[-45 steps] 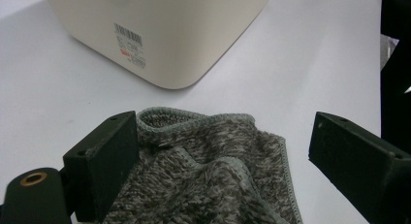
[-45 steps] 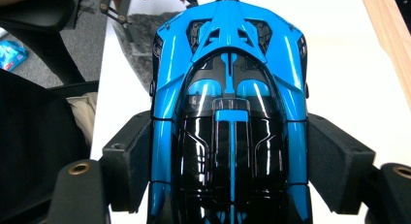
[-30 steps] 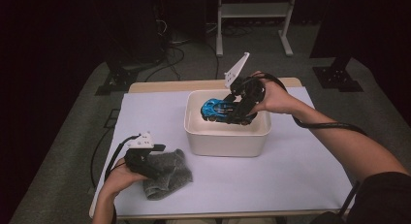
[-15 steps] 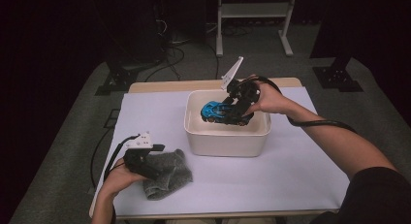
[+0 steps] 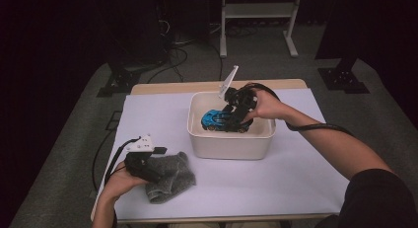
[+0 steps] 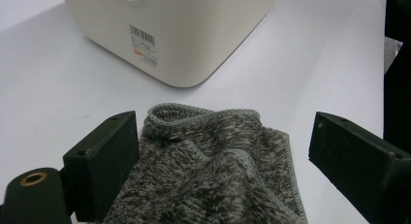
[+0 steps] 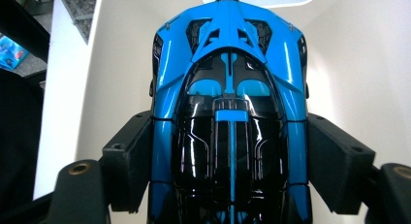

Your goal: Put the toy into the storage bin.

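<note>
Bright overhead light on the table (image 5: 296,188), dark surroundings, soft shadows, slight blur.

A white-covered table (image 5: 296,188) bears a cream tub (image 5: 231,146) and grey cloth (image 5: 170,181).

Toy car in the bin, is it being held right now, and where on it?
Yes. The right tongs clamp the toy car across its two sides, about mid-body, inside the bin.

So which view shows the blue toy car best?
The right gripper view: the blue toy car fills it, clamped between the right gripper jaws. The high view shows the car small, inside the white bin.
</note>
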`<state>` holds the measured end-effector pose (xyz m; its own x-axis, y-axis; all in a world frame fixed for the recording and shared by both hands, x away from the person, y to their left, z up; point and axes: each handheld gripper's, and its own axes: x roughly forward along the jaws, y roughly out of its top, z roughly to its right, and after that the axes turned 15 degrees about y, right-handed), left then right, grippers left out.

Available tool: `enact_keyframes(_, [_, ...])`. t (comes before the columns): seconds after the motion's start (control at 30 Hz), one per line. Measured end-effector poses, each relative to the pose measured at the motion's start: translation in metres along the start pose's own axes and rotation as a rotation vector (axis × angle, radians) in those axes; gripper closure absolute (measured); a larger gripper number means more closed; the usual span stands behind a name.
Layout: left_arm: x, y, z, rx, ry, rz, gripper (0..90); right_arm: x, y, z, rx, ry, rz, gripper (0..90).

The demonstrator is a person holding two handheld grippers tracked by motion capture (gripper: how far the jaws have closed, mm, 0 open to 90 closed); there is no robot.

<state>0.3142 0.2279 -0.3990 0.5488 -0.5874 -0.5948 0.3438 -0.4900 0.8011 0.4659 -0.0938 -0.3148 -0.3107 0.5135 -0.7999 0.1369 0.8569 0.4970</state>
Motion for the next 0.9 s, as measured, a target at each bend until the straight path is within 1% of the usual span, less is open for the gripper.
enact_keyframes(0.13, [-0.001,-0.001,-0.001,-0.008,-0.002,0.006,10.0,0.005,0.002,0.003,0.004,0.002,-0.01,25.1])
enact_keyframes(0.33, [-0.002,-0.001,-0.002,-0.006,-0.003,0.011,9.9,0.015,0.005,0.005,0.008,0.009,-0.02,25.1])
enact_keyframes(0.57, [-0.004,-0.001,-0.002,-0.011,-0.001,0.017,9.9,0.027,0.006,0.01,0.014,0.033,-0.035,25.1])
enact_keyframes(0.77, [-0.005,-0.001,-0.002,-0.008,-0.001,0.022,9.9,0.033,0.008,0.013,0.021,0.04,-0.044,25.1])
enact_keyframes(0.9, [-0.005,-0.001,-0.003,-0.009,0.0,0.021,9.9,0.037,0.008,0.016,0.032,0.047,-0.04,25.1])
